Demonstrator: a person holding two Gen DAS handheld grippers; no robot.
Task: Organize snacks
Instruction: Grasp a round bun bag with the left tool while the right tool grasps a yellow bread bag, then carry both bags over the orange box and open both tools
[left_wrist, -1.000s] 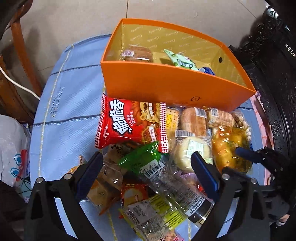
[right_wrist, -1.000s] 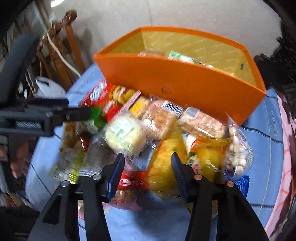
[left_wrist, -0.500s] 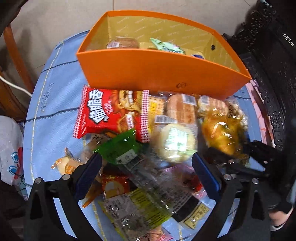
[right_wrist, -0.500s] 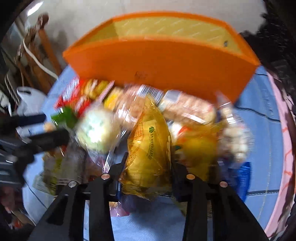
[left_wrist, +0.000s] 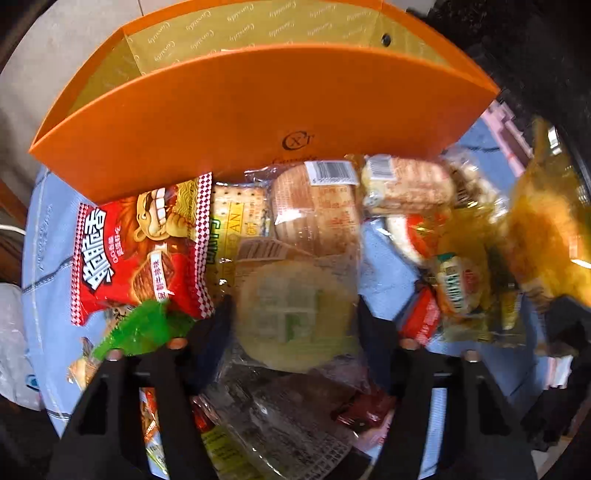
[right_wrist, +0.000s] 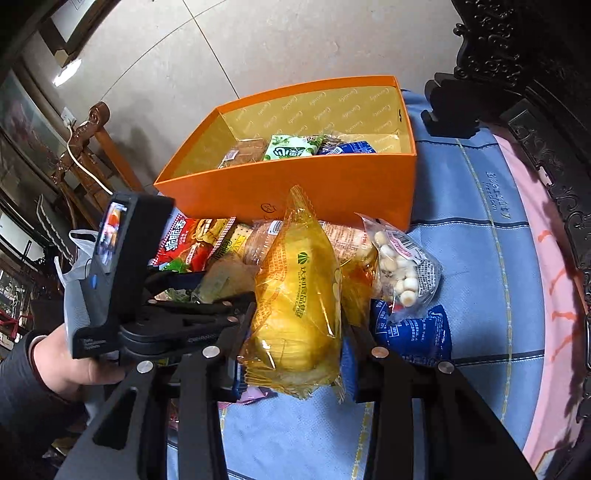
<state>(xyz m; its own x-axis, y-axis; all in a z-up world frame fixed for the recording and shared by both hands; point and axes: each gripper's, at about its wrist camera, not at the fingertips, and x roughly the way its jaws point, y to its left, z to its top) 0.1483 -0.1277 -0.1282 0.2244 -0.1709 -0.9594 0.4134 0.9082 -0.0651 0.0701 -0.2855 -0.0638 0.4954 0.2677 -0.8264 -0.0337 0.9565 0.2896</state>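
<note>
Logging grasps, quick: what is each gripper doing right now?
Left gripper: jaws closing around the round pale pastry.
Right gripper: shut on the yellow snack packet.

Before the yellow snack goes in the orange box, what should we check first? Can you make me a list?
1. Right tool gripping the yellow snack bag: ok, pressed on both sides.
2. Bag lifted clear of the pile: cannot tell.
3. Orange box open on top: ok.
4. Room inside the box: ok, only a few snacks at the back.
5. Left tool out of the way: ok, it sits off to the side, closing around the round pale cake.
6. White candy bag not snagged: cannot tell.
</note>
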